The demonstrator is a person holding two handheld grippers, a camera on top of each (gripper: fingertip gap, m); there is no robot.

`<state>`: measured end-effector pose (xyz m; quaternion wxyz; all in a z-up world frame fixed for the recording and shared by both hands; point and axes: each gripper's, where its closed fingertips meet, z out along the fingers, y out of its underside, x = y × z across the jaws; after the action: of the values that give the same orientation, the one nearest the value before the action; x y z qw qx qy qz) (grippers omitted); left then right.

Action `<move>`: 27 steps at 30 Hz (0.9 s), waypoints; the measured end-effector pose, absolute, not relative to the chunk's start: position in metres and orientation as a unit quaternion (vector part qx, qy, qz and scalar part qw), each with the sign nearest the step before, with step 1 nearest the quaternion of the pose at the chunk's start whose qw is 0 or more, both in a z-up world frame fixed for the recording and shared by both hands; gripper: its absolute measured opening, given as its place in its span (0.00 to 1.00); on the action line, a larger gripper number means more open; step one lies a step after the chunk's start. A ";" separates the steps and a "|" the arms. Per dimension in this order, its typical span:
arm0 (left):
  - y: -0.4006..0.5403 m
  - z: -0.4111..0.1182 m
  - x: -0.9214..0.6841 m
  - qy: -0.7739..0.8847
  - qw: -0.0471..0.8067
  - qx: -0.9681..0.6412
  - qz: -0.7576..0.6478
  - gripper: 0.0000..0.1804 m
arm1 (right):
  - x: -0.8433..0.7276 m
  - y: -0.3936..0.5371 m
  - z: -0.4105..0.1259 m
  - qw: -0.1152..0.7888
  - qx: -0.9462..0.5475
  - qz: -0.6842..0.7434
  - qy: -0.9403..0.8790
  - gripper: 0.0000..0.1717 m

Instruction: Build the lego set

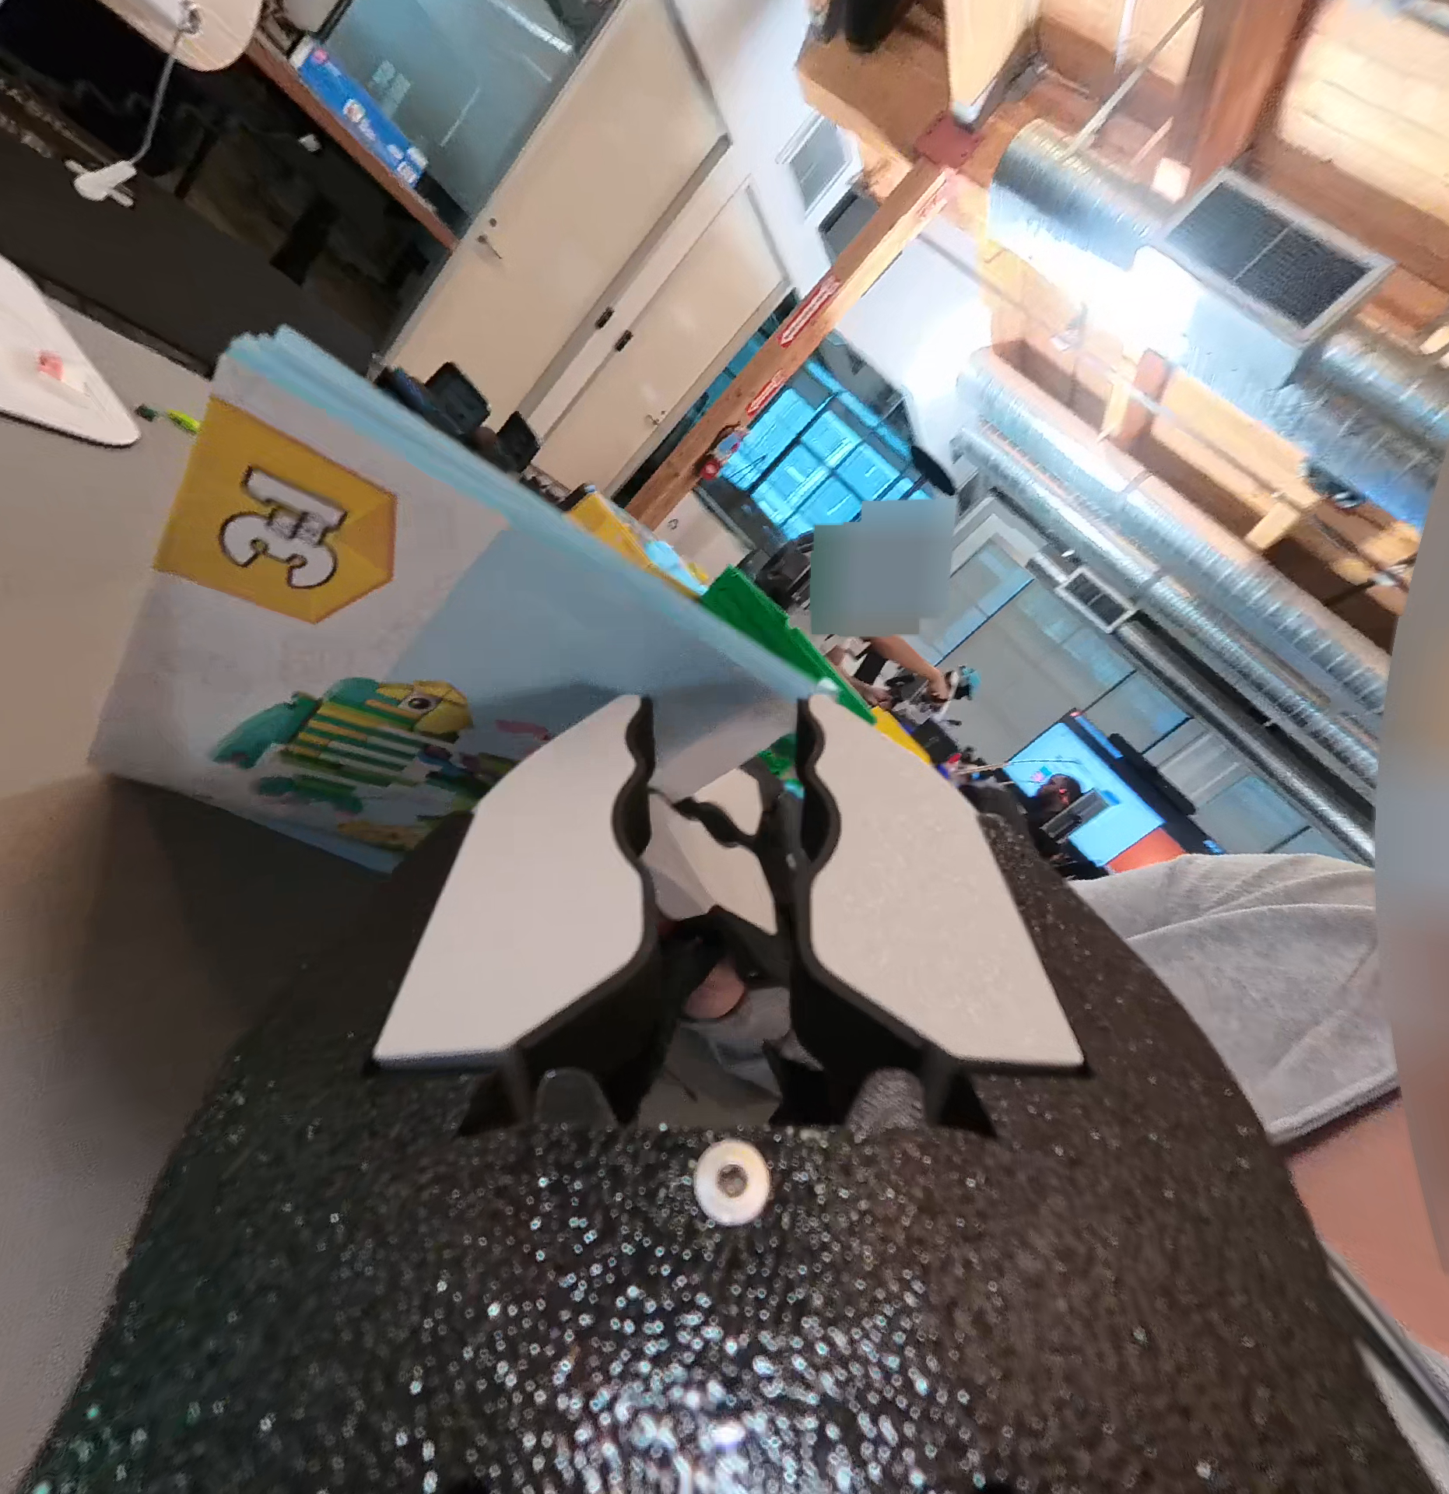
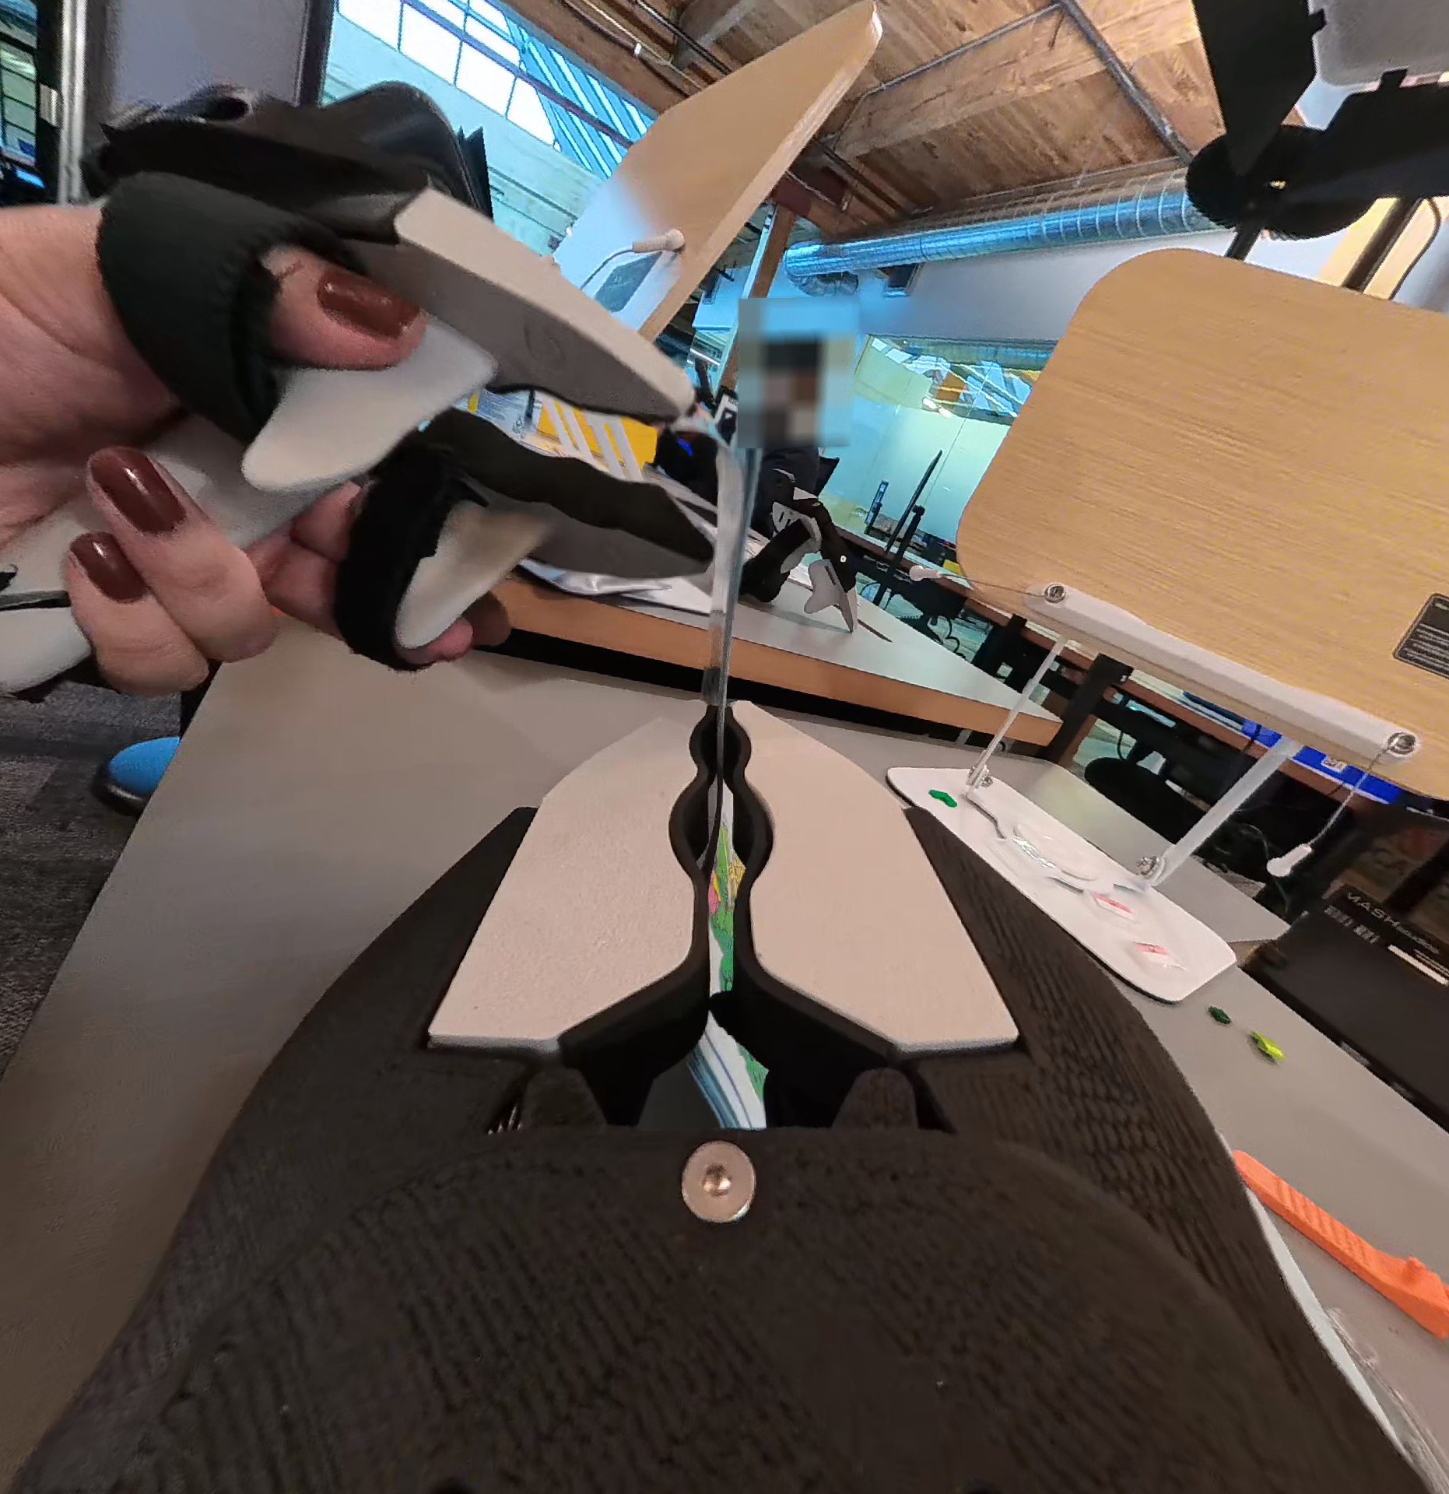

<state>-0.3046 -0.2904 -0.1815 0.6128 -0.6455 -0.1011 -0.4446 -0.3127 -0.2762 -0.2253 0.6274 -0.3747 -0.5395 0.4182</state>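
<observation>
1. Gripping the booklet (image 2: 729, 566) by its lower edge, the right gripper (image 2: 717, 719) has its jaws closed flat on the thin sheets. The booklet stands upright above the desk (image 2: 341, 768) and shows edge-on in the right wrist view.
2. The booklet is a printed brick-building guide. Its cover (image 1: 317, 647) carries a yellow badge and a picture of a green striped bird made of bricks.
3. A light-blue page (image 1: 559, 647) is lifted away from that cover, and its free corner lies between the jaws of the left gripper (image 1: 725, 719).
4. The left jaws stand partly apart, much wider than the page is thick. Their pads straddle the corner and do not clamp it. Seen from the right wrist, the left gripper (image 2: 693, 477) reaches the top of the booklet from the side, held by a hand (image 2: 99, 485) in a black strap.
5. As a judgement, this is a page of the booklet being handled while the other gripper steadies the whole.
6. Behind the booklet sit green brick plates (image 1: 754, 614).
7. To the right of the booklet stands a wooden board on a white stand (image 2: 1231, 445). Nearer lie small green pieces (image 2: 1263, 1047) and an orange tool (image 2: 1352, 1261).
</observation>
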 end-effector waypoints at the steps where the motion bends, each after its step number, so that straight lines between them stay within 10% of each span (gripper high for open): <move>1: -0.292 -0.177 -0.304 -0.099 0.617 -0.635 -0.455 0.20 | -0.313 -0.276 -0.225 0.628 -0.374 0.417 -0.540 0.00; 18: -0.280 -0.184 -0.310 -0.159 0.603 -0.663 -0.415 0.35 | -0.313 -0.272 -0.224 0.644 -0.373 0.398 -0.536 0.00; 22: -0.285 -0.204 -0.322 -0.210 0.563 -0.731 -0.322 0.58 | -0.313 -0.275 -0.223 0.661 -0.359 0.376 -0.541 0.00; 27: -0.296 -0.190 -0.321 -0.201 0.579 -0.715 -0.337 0.54 | -0.313 -0.277 -0.222 0.663 -0.354 0.373 -0.543 0.00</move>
<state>-0.3213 -0.2959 -0.1902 0.5787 -0.7147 -0.2012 -0.3373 -0.3130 -0.2774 -0.2225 0.6634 -0.3543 -0.5431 0.3734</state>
